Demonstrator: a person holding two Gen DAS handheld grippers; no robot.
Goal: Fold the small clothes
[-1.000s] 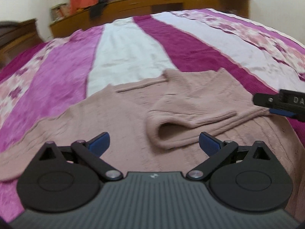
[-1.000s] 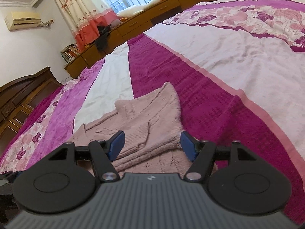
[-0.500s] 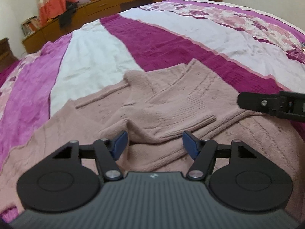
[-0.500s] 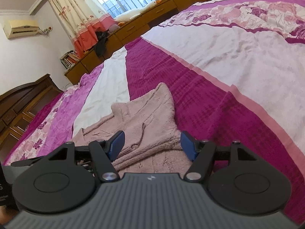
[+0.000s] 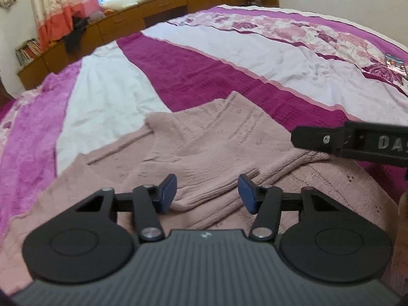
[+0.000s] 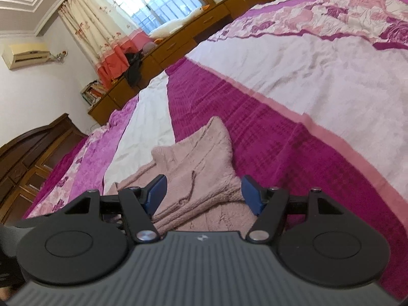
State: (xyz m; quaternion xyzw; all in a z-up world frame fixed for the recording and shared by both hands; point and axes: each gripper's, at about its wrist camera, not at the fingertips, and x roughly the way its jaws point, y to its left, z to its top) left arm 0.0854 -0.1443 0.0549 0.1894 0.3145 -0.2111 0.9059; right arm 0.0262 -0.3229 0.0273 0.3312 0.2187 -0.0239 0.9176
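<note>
On my left feed, the left hand-held gripper (image 5: 207, 195) hovers low over the pink knit sweater (image 5: 204, 142), which lies spread on the bed (image 5: 204, 76) over its magenta, white and floral striped cover. The jaws stand wide apart with nothing between the blue pads (image 5: 167, 195); the ribbed cuff of the folded-over sleeve (image 5: 219, 181) sits just ahead of the gap, and I cannot tell whether the pads touch the fabric. The sleeve lies across the sweater's body, running from about 6 o'clock up toward 12 o'clock. At 3 o'clock on this feed, the black body of the right hand-held gripper (image 5: 357, 142) reaches in over the sweater's right edge.

On my right feed, the right hand-held gripper (image 6: 204, 193) is also spread wide and holds nothing. The sweater (image 6: 201, 158) fills the space between and beyond its pads (image 6: 251, 193), with the folded layers stacked at 6 o'clock and a corner pointing toward 12 o'clock. Far off at 11 o'clock are a wooden cabinet run (image 6: 178, 40), a curtain (image 6: 99, 33) and the window (image 6: 158, 2); an air conditioner (image 6: 25, 53) hangs at 9 o'clock.
</note>
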